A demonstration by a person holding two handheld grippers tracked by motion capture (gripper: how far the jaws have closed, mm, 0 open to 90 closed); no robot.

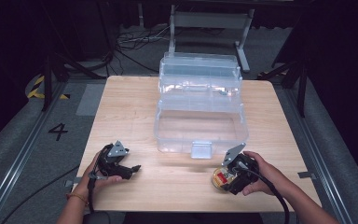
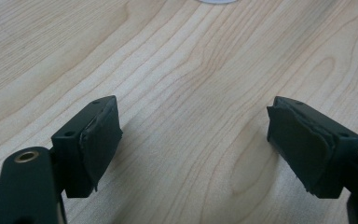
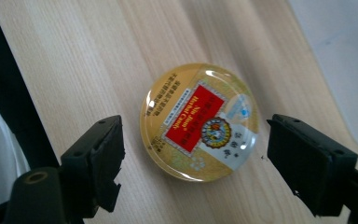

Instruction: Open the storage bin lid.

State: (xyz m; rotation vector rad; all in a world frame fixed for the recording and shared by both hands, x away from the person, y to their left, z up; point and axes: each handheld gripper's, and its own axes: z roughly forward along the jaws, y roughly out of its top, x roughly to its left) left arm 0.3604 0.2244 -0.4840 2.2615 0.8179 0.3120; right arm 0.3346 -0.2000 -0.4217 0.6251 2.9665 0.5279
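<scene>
A round gold candy tin (image 3: 199, 121) with a red label lies flat on the wooden table (image 1: 135, 98), near its front edge at the right (image 1: 221, 177). My right gripper (image 3: 193, 163) hovers over it with its jaws open on either side, and neither pad touches the tin. A hand holds that gripper (image 1: 230, 179) in the high view. My left gripper (image 2: 193, 140) is open above bare wood, nothing between its pads. It sits at the front left of the table (image 1: 128, 170).
A clear plastic storage box (image 1: 200, 123) stands open at the middle of the table, its lid (image 1: 200, 70) tipped back behind it and a latch at the front. The table's front edge is close to both hands.
</scene>
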